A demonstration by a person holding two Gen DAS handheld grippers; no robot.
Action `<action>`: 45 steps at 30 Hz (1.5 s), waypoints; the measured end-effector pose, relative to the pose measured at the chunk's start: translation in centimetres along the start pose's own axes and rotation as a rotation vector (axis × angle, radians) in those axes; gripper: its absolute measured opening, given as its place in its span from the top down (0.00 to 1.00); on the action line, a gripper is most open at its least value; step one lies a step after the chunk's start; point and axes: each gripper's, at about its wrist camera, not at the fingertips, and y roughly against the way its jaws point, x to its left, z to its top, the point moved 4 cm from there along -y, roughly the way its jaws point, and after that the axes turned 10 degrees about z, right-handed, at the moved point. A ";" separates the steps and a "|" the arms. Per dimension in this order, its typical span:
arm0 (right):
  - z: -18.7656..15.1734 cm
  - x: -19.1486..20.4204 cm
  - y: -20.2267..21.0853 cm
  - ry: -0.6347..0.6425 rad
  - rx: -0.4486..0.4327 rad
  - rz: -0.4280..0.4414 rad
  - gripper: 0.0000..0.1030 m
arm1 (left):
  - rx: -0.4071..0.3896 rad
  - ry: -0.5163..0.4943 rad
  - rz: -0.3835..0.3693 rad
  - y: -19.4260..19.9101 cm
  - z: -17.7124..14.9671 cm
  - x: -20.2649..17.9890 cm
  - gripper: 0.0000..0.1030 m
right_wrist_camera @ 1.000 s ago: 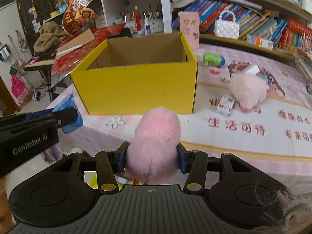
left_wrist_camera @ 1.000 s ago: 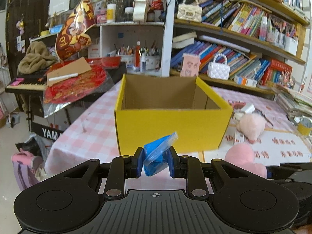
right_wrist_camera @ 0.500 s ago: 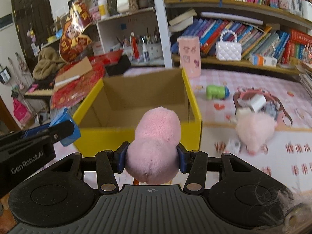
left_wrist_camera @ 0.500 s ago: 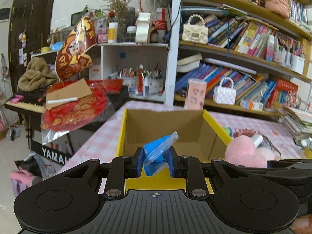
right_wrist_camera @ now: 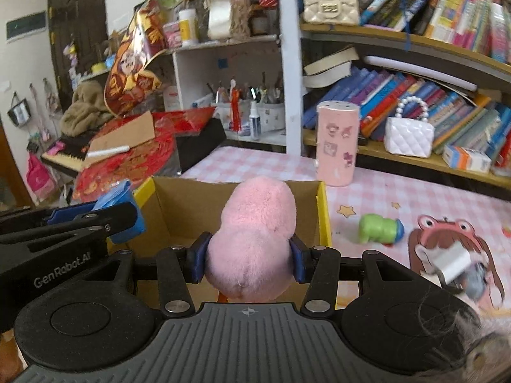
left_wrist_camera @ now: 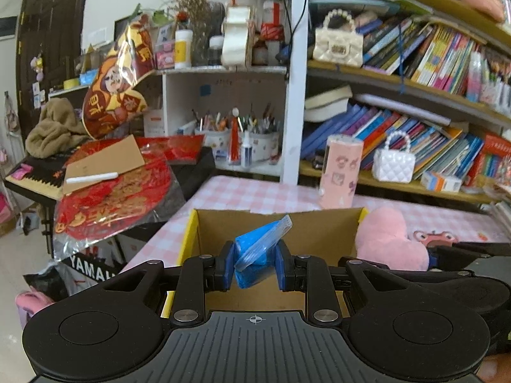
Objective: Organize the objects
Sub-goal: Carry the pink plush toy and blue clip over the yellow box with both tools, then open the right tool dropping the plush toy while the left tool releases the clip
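An open yellow cardboard box point(left_wrist_camera: 188, 239) stands on the pink checked table; it also shows in the right wrist view point(right_wrist_camera: 324, 214). My left gripper point(left_wrist_camera: 254, 266) is shut on a blue plastic packet point(left_wrist_camera: 260, 252) and holds it over the box's opening. My right gripper point(right_wrist_camera: 248, 257) is shut on a pink plush toy point(right_wrist_camera: 255, 229), also above the box, to the right of the left gripper. The plush shows in the left wrist view point(left_wrist_camera: 388, 239) by the box's right wall. The packet shows in the right wrist view point(right_wrist_camera: 123, 201) at the box's left wall.
A tall pink case point(right_wrist_camera: 337, 143) stands behind the box. A green toy point(right_wrist_camera: 380, 228), a frog-print pouch point(right_wrist_camera: 447, 239) and a small white box point(right_wrist_camera: 453, 260) lie on the table at right. Bookshelves point(left_wrist_camera: 415, 95) rise behind. A keyboard with red decorations point(left_wrist_camera: 111, 185) is at left.
Both grippers have moved forward and up, from in front of the box to above its opening. Each still holds its object.
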 end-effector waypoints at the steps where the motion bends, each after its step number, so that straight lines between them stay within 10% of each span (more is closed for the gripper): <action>1: 0.0 -0.3 -0.7 0.013 0.013 0.004 0.55 | 0.010 -0.006 0.006 -0.6 -0.1 -0.2 0.77; 17: 0.1 -2.0 -8.2 0.233 0.261 0.118 0.55 | 0.146 -0.069 0.094 -6.4 -1.5 -1.4 0.77; 31: 0.2 -1.6 -9.0 0.293 0.295 0.119 0.55 | 0.164 -0.076 0.106 -7.1 -1.6 -1.4 0.75; 39: 0.8 -1.8 -7.7 0.266 0.204 0.066 0.31 | 0.091 -0.031 0.129 -5.4 -0.4 0.3 0.40; 45: 1.7 -0.5 -5.1 0.260 0.116 0.044 0.30 | 0.004 -0.006 0.106 -2.2 0.8 0.9 0.35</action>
